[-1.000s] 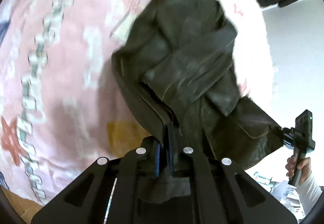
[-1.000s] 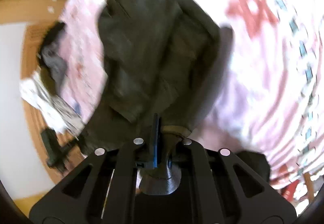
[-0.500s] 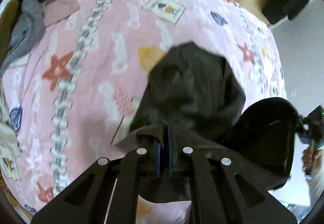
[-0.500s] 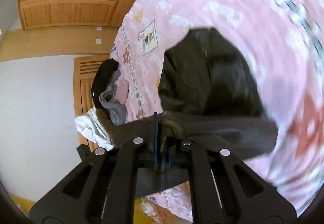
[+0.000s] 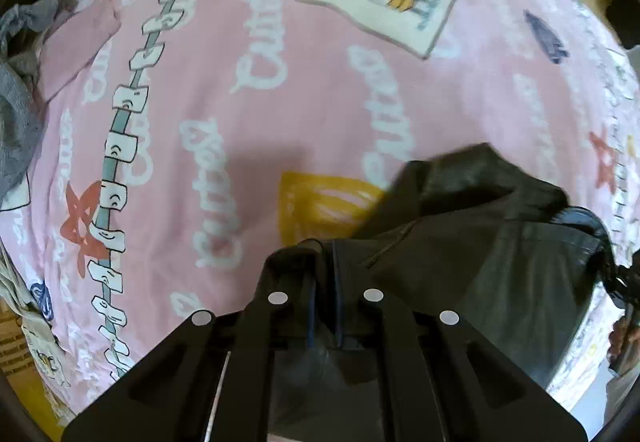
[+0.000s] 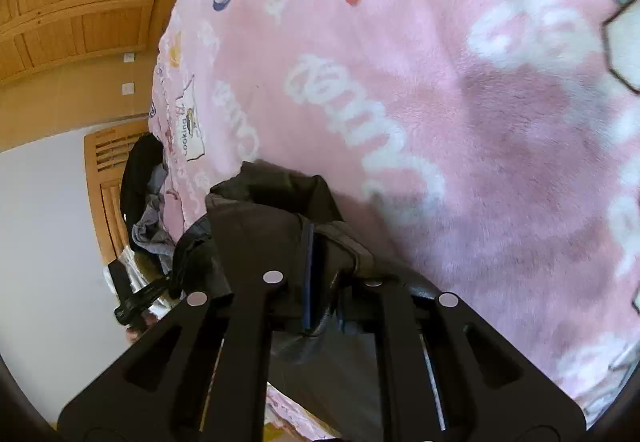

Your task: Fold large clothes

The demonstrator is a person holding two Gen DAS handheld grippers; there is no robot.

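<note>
Dark, leather-like fabric fills the space just ahead of both tools you hold. Your left gripper points down at the bed, its two black fingers nearly together and pinching an edge of the dark jacket; the cloth shows between the pads. From there the jacket runs out toward three o'clock in the left wrist view, bunched and partly lifted off the bedding, to your right gripper at the far edge of that view, where a hand shows dimly below it. In the right wrist view your right gripper is also closed to a narrow gap on a folded, thick edge of the same jacket. Its jaws have just been easing apart a little, yet the fabric is between them and looks gripped. The jacket stretches toward nine o'clock there, to your other tool low at the left.

Beyond the jacket lies a pink fleece blanket printed with white lettering, red stars, a yellow shape and a cream picture patch at one o'clock. Farther off, at ten o'clock in the left view, a heap of grey and black clothes rests on the blanket's edge. Wooden panelling stands at the far back of the right view.
</note>
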